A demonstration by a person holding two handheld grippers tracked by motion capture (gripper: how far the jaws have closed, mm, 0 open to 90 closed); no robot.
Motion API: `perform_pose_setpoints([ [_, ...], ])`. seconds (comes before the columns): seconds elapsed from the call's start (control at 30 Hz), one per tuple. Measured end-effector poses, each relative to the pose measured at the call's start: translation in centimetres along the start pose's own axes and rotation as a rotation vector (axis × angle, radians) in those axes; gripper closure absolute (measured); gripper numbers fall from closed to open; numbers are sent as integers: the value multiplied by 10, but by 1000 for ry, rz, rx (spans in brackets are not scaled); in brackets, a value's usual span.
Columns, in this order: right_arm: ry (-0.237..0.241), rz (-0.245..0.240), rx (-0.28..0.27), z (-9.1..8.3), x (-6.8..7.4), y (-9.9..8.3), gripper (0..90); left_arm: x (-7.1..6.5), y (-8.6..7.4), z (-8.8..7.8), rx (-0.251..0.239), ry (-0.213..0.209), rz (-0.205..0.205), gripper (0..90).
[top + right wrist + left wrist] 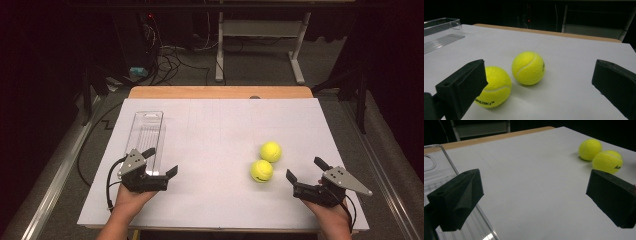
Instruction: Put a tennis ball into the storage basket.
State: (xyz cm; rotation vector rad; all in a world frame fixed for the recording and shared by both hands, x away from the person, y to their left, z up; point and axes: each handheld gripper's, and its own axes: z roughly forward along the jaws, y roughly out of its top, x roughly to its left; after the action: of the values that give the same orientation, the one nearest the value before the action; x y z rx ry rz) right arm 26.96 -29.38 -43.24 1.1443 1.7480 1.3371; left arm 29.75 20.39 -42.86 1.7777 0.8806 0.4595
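Two yellow tennis balls lie side by side right of the table's middle: the near ball (pixel 261 171) (pixel 607 161) (pixel 494 86) and the far ball (pixel 270 151) (pixel 590 149) (pixel 528 67). A clear plastic tray (pixel 145 137) (pixel 434 180) (pixel 441 31) lies lengthwise at the left. My left gripper (pixel 162 162) (pixel 534 202) stands open at the tray's near end, nothing between its jaws. My right gripper (pixel 306 169) (pixel 539 90) is open too, just right of the near ball, apart from it.
A white sheet (pixel 220 130) covers the table, with a wooden edge (pixel 220 92) at the far side. Beyond it stand a table frame (pixel 260 30) and cables (pixel 170 60) on the floor.
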Motion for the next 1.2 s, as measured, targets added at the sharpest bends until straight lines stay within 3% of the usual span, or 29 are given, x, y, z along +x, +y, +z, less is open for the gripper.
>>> perform_pose_setpoints([
  [0.3,1,-2,8,2,0,-1,0,5,-1,-2,-21,3,-39,17],
  [0.73,11,-3,14,4,1,-2,0,-1,7,0,-20,-7,-39,17],
  [0.87,14,-9,19,5,2,-3,0,-9,11,4,12,-11,-12,17],
  [1.2,15,-15,28,6,2,-5,0,-32,15,22,165,-20,83,17],
])
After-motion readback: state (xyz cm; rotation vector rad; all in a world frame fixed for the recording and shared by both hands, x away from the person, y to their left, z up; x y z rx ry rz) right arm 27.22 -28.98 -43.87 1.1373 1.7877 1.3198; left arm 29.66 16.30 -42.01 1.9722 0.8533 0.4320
